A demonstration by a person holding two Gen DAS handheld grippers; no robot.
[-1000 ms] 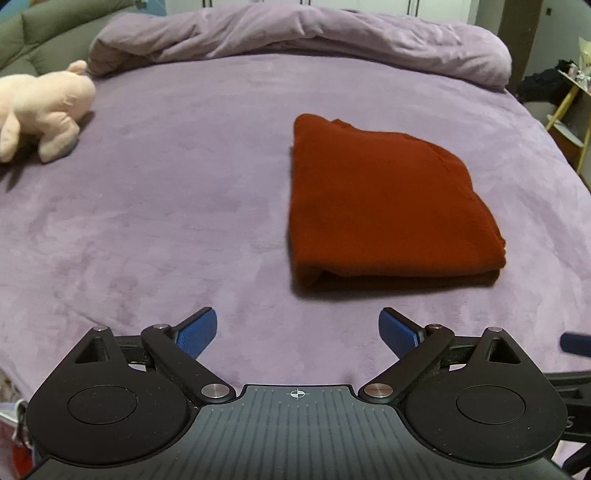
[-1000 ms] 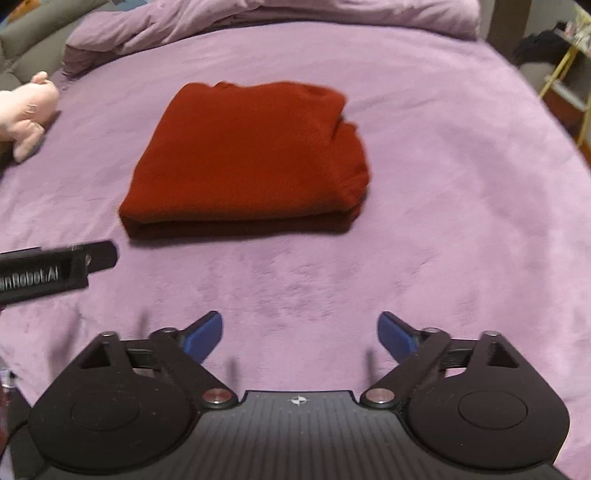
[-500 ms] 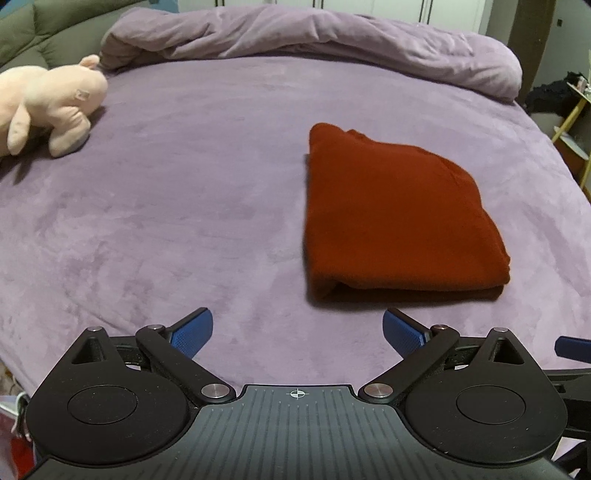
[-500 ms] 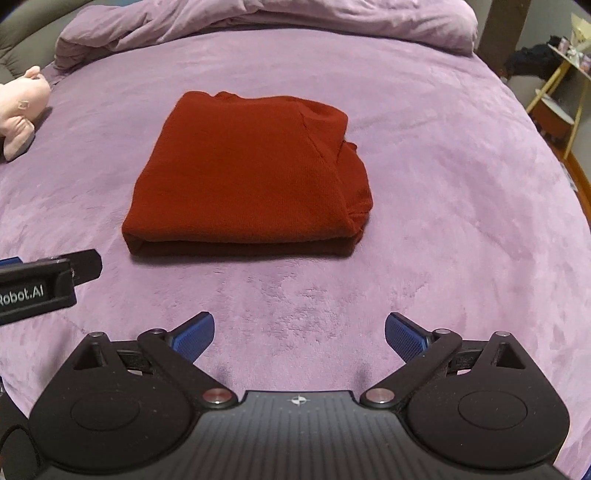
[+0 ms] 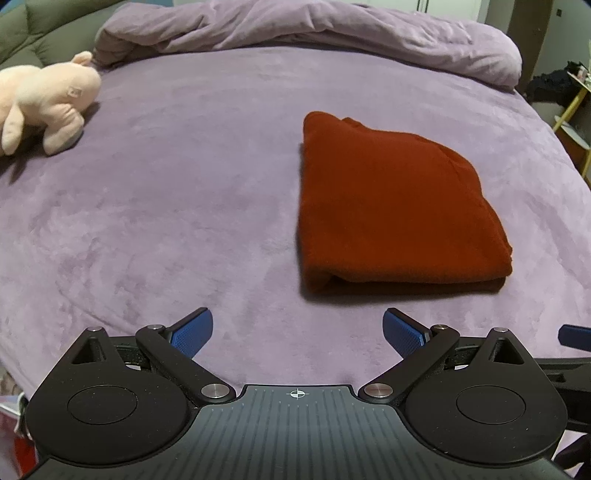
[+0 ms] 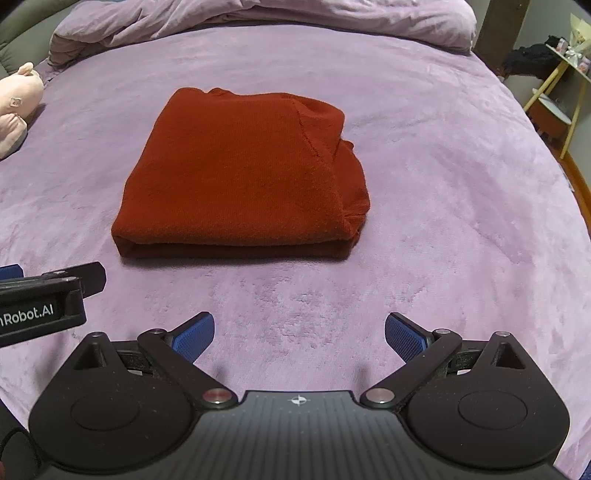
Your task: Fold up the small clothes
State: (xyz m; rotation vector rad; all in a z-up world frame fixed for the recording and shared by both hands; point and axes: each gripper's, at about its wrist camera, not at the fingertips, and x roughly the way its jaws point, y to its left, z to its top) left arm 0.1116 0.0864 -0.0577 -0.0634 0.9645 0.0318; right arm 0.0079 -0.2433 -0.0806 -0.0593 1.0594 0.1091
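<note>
Broadly, your field is filled by the purple blanket (image 6: 424, 155) spread over the bed, with a bunched duvet (image 5: 314, 33) along its far edge. On the blanket lies the red garment (image 6: 240, 173), folded into a thick, roughly square packet with its rounded fold edge facing you. It sits directly ahead of your right gripper (image 6: 299, 332) and ahead and to the right of your left gripper (image 5: 297, 328), clear of both. A pink plush toy (image 5: 44, 107) rests well apart from it at the far left.

Both grippers hover near the blanket's near edge, side by side, each with its blue pads spread wide and holding nothing. The right gripper's pads (image 6: 194, 338) show no cloth between them; the same holds for the left.

Judged from its nap and slumped corners, the garment is soft, light and limp. It likely sags if lifted at one point, and the layers may slide apart. At the right side the layers bulge unevenly. If another fold or a move is needed, take both near corners at once, pinching through every layer.
</note>
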